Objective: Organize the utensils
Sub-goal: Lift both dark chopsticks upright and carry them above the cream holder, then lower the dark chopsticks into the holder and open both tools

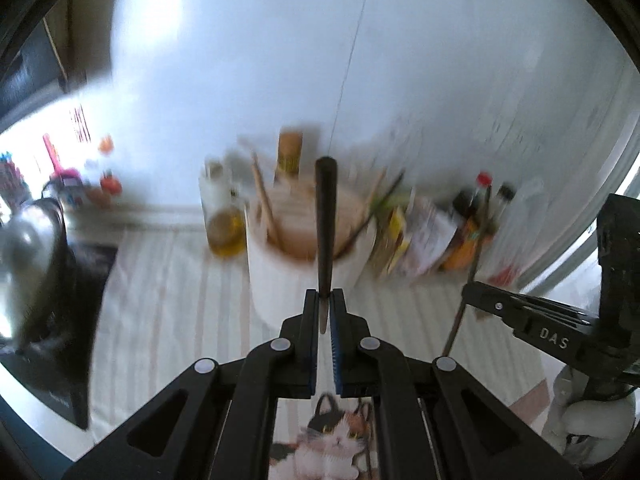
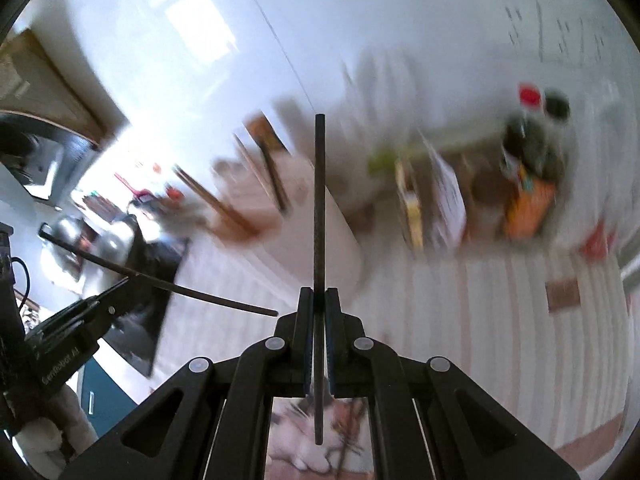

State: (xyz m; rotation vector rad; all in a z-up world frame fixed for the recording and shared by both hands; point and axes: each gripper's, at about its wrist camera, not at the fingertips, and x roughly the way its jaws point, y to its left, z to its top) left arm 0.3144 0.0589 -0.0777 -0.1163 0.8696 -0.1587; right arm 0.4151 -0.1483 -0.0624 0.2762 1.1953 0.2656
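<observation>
My left gripper is shut on a dark chopstick that points up toward a white utensil holder with several wooden utensils in it. My right gripper is shut on a second dark chopstick, held upright in front of the same holder. In the left wrist view the right gripper shows at the right with its chopstick. In the right wrist view the left gripper shows at the left with its chopstick. Both views are blurred.
A striped cloth covers the counter. An oil bottle stands left of the holder. Sauce bottles and packets stand at the right against the white wall. A kettle is at the far left. A cat picture lies below.
</observation>
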